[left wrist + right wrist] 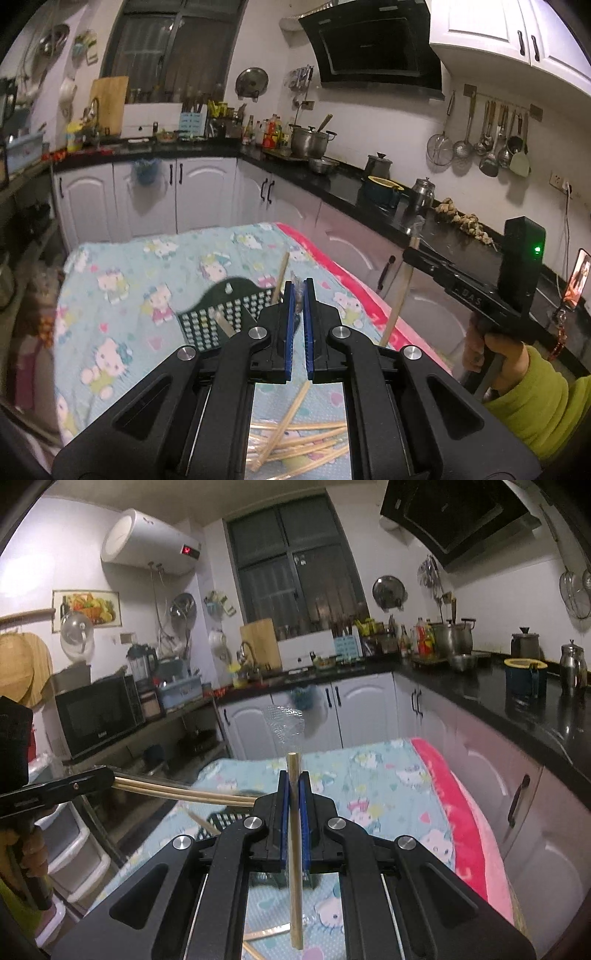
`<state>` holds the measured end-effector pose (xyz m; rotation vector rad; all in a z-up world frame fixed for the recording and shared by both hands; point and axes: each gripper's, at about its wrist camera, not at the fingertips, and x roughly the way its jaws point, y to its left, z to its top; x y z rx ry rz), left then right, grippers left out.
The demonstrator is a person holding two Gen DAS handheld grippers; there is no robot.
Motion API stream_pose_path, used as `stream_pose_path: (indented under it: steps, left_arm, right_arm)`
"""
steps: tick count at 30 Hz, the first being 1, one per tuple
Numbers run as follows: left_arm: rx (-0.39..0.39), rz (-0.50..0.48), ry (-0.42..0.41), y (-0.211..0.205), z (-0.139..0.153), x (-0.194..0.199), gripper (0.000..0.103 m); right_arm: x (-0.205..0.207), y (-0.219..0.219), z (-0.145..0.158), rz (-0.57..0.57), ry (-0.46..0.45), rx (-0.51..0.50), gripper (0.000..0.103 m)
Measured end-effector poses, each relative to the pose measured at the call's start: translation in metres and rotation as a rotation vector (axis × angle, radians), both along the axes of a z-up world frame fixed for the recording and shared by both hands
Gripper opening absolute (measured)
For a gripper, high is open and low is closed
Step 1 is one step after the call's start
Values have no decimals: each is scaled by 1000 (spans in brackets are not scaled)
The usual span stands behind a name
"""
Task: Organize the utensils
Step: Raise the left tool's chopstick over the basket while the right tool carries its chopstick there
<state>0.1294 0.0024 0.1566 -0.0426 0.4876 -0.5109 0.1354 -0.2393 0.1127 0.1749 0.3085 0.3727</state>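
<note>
Right gripper (pixel 294 782) fingers clamp one chopstick (pixel 295 867) mid-shaft; left gripper (pixel 298 295) fingers closed on clear wrapper (pixel 297 291). Sticks: light, stiff, slick. Holder (pixel 218 314) at 10 o'clock.

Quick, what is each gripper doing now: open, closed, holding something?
Left gripper: shut on a pair of chopsticks.
Right gripper: shut on a single chopstick, held upright.
</note>
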Motion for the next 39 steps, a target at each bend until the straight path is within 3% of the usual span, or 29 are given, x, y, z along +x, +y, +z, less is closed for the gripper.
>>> stream_pose_path:
  steps: [10, 19, 27, 35, 39]
  left_arm:
    - [40, 67, -18, 18, 33, 17, 2]
    - [118, 90, 35, 31, 44, 31, 2]
    - [177, 62, 101, 32, 28, 39, 2]
    - [254, 24, 158, 18, 0, 43, 2]
    - [252, 11, 188, 12, -12, 49, 2]
  right_arm:
    - [15, 4, 41, -9, -109, 16, 6]
    - [36, 22, 71, 3, -216, 40, 6]
    - [57, 35, 67, 18, -229, 44, 6]
    - [85, 52, 45, -4, -214, 10, 6]
    - [94, 60, 31, -5, -200, 5, 6]
